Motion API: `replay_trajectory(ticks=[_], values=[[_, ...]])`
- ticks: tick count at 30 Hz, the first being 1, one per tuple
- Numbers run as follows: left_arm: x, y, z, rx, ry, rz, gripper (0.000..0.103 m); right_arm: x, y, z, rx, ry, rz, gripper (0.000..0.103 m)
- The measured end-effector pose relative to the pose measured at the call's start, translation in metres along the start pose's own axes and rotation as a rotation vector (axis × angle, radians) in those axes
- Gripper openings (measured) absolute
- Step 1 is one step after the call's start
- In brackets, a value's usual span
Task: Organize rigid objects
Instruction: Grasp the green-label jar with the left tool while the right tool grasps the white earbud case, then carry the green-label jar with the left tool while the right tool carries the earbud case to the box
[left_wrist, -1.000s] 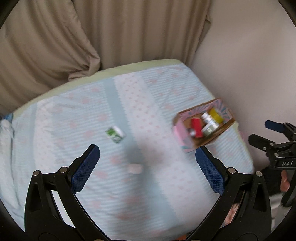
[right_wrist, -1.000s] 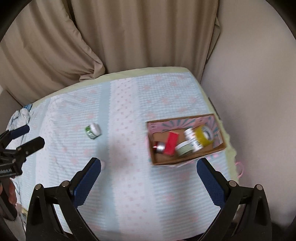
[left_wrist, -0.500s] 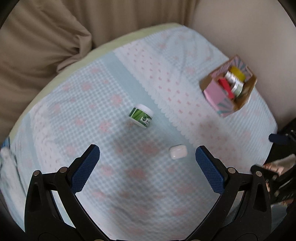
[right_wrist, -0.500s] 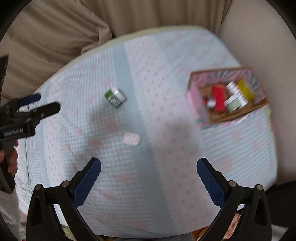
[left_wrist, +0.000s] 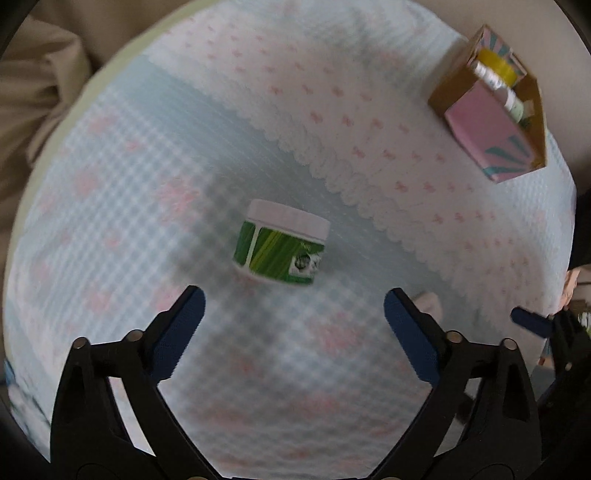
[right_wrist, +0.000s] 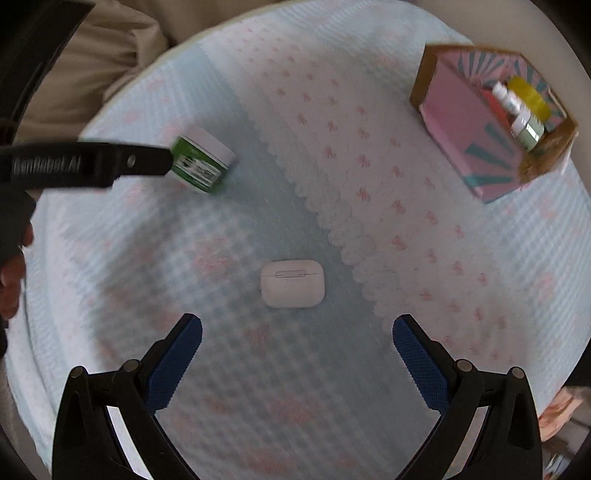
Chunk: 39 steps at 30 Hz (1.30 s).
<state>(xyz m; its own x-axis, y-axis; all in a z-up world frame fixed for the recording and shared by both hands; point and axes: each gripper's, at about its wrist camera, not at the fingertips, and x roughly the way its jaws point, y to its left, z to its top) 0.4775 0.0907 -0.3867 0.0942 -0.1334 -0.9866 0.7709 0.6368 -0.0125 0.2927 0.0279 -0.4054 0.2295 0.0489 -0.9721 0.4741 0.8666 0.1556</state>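
Note:
A green-labelled jar with a white lid (left_wrist: 282, 245) lies on its side on the cloth, just ahead of my left gripper (left_wrist: 293, 308). The left jaws are closing with nothing between them. A white earbud case (right_wrist: 292, 283) lies flat just beyond my right gripper (right_wrist: 297, 332), which is open and empty. The same jar (right_wrist: 202, 162) shows at the left of the right wrist view, with a finger of the left gripper (right_wrist: 88, 164) beside it. The case (left_wrist: 428, 306) peeks out behind my left gripper's right finger.
A pink cardboard box (left_wrist: 491, 110) (right_wrist: 487, 125) with several bottles and jars stands at the table's far right. The table (right_wrist: 332, 129) wears a pale blue and white cloth with pink bows. Beige curtains (left_wrist: 33, 96) hang behind. A hand (right_wrist: 11, 280) shows at the left edge.
Both grippers have dropped close to the table and tipped downward. The jar and the earbud case now fill the middle of their views. The box has slid to the upper right.

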Motion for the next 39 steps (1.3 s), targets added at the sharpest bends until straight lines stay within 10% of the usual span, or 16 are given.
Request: replay_trajectory(ticks=[18,24,39], values=[[0.084,0.001,0.026,0.086,0.077,-0.026,0.094,0.093,0.009,0.007,0.091,0.033,-0.114,0.078],[0.1,-0.005,0.037,0.108,0.109,0.03,0.071,0.095,0.016,0.011,0.061,0.022,-0.128,0.061],[0.086,-0.01,0.034,0.05,0.053,0.048,0.07,0.062,0.003,0.013,0.048,0.012,-0.059,0.057]])
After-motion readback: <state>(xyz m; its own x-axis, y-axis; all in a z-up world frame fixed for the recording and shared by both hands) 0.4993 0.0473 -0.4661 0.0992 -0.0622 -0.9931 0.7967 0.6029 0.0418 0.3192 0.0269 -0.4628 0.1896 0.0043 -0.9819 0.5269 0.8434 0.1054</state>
